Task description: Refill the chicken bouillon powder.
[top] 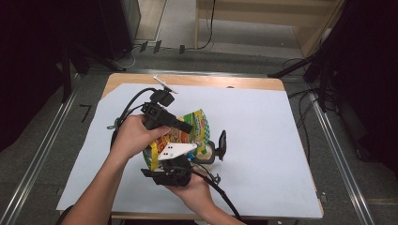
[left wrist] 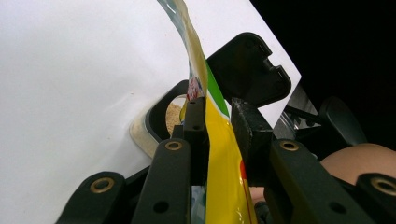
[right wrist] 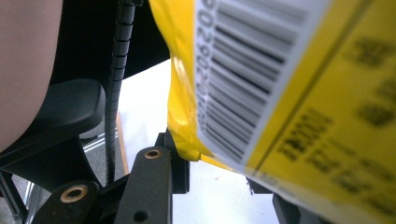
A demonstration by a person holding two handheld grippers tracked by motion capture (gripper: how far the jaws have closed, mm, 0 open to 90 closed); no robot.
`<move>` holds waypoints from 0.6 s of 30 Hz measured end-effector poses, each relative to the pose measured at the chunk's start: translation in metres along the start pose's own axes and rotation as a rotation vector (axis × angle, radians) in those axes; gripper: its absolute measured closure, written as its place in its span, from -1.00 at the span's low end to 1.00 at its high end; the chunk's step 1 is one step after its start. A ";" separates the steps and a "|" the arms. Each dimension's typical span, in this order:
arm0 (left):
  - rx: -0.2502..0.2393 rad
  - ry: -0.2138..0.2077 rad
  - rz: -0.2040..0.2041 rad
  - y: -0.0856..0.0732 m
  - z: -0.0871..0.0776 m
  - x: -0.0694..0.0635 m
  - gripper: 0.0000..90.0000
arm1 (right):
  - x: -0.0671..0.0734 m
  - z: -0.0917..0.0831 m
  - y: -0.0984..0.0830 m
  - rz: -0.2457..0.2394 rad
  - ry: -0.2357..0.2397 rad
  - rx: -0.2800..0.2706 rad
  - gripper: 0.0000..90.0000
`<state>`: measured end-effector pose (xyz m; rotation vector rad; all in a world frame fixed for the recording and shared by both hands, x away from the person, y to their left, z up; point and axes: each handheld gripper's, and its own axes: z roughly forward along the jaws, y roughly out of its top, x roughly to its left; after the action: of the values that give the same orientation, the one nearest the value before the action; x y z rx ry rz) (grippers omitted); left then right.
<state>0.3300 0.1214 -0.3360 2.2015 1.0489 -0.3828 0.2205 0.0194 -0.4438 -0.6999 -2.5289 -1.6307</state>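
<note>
Left gripper [left wrist: 219,116] is clamped on the yellow bag [left wrist: 224,172]; right gripper [right wrist: 219,163] clamps the same bag above the bowl [top: 206,153].

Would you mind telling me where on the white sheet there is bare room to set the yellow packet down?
The white sheet lies bare along its whole right side, from the small bowl out to the right edge, and along the far strip near the wooden table edge. The middle-left is crowded: both tongs and the yellow packet bunch there.
</note>
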 end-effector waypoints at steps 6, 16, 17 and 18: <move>0.001 -0.001 -0.005 0.000 0.000 0.002 0.71 | 0.002 -0.001 0.001 0.006 0.013 -0.007 0.51; 0.016 0.003 -0.009 0.000 0.003 0.003 0.71 | 0.004 0.000 0.000 0.025 0.030 -0.002 0.51; 0.016 0.003 -0.009 0.000 0.003 0.003 0.71 | 0.004 0.000 0.000 0.025 0.030 -0.002 0.51; 0.015 0.005 -0.012 0.000 0.003 0.003 0.71 | 0.004 0.000 0.000 0.026 0.031 -0.001 0.51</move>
<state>0.3321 0.1207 -0.3397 2.2117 1.0653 -0.3918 0.2169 0.0210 -0.4424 -0.6989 -2.4877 -1.6220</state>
